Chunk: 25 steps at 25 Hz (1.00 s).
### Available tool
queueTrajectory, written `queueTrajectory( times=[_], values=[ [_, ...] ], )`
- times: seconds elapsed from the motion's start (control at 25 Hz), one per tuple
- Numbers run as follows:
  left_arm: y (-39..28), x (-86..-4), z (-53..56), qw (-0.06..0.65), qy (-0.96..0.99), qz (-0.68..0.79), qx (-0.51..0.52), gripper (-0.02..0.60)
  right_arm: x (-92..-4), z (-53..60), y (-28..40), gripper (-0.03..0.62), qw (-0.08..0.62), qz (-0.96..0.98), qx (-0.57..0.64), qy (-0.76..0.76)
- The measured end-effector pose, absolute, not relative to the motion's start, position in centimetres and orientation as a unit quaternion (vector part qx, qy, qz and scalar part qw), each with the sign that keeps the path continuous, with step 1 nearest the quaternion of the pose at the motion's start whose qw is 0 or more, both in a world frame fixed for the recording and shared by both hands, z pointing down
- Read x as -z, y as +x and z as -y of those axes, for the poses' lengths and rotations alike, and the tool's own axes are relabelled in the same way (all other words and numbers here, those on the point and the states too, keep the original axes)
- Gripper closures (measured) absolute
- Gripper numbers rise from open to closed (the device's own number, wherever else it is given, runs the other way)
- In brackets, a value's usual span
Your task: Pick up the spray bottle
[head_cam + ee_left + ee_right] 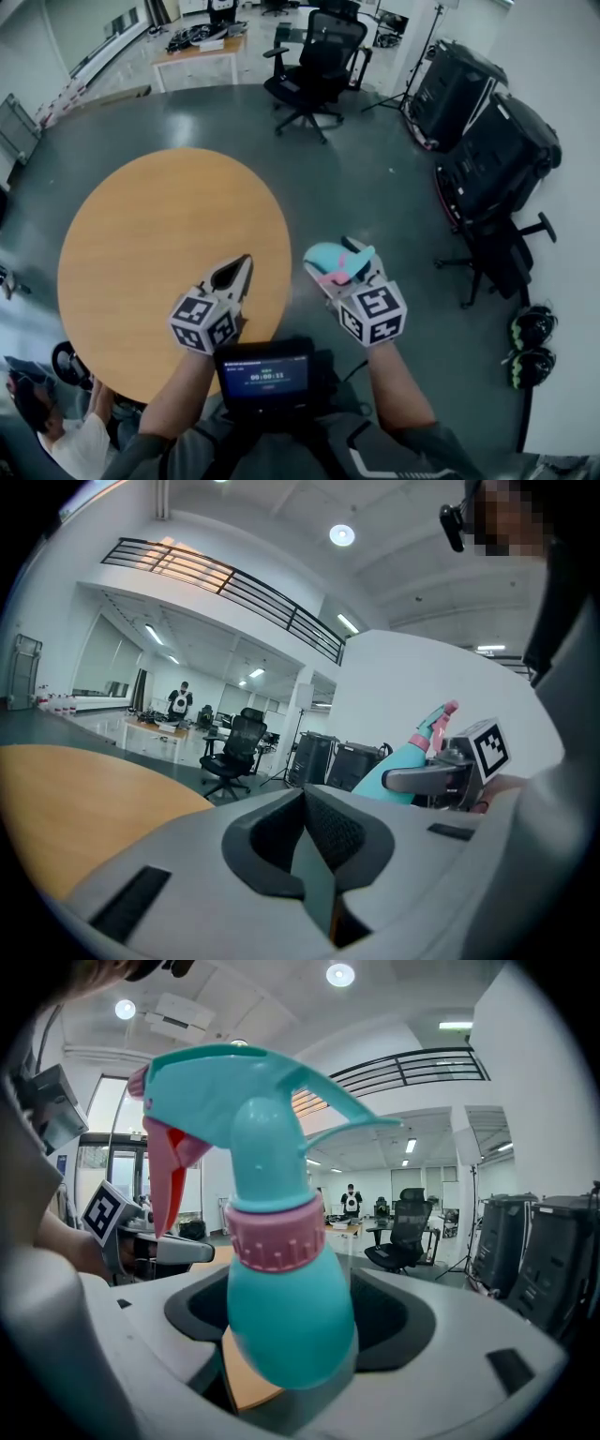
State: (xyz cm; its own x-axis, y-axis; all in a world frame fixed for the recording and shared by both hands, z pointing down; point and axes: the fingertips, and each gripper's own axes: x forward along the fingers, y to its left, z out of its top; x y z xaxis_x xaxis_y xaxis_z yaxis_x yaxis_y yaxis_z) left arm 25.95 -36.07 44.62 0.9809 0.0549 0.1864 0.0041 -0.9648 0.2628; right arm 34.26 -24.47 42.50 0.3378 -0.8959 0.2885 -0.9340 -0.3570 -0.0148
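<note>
Orange-brown wood fills the left of the head view: a round table (159, 244) on a grey floor, with a seated person (52, 422) partly in sight below its lower left edge. Over the table's right rim hangs the left gripper (241, 266). Its jaws are pressed together with nothing between them, and its marker cube (202, 322) sits toward the person's forearm. The left gripper view confirms this: the two dark pads meet in a closed seam, with the tabletop to their left.

Below and between the two grippers, a small dark screen (265, 375) sits at the person's chest.

Just to the right, past the table's edge and above the bare floor, the right gripper (339, 268) pinches the spray bottle (333, 259). The bottle is lifted clear of the table and touches nothing but the jaws. In the right gripper view the jaws clamp the rounded teal body low down. Above the grip come a ribbed pink collar, a teal spray head and a red-pink trigger, with the nozzle pointing to that view's left.

Farther back stands a black office chair (319, 56), and behind it to the left a pale desk (197, 52). Along the right wall stand large black cases (487, 150), and lower down two helmets (532, 342).
</note>
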Motion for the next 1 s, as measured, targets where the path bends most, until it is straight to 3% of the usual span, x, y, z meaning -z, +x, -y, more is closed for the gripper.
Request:
queueTrajectory(
  times=[0.48, 0.8, 1.0],
  values=[
    [27.0, -43.4, 33.4, 0.108, 0.987, -0.076, -0.093, 0.578, -41.5, 21.2, 34.7, 0.215, 0.065, 0.510, -0.125, 0.848],
    [29.5, -43.2, 30.2, 0.099, 0.982, -0.139, -0.085, 0.578, -40.9, 13.8, 37.1, 0.215, 0.024, 0.423, -0.130, 0.896],
    [31.4, -42.5, 26.0, 0.072, 0.970, -0.211, -0.093, 0.578, -40.4, 9.4, 38.1, 0.215, 0.040, 0.369, -0.133, 0.919]
  ],
)
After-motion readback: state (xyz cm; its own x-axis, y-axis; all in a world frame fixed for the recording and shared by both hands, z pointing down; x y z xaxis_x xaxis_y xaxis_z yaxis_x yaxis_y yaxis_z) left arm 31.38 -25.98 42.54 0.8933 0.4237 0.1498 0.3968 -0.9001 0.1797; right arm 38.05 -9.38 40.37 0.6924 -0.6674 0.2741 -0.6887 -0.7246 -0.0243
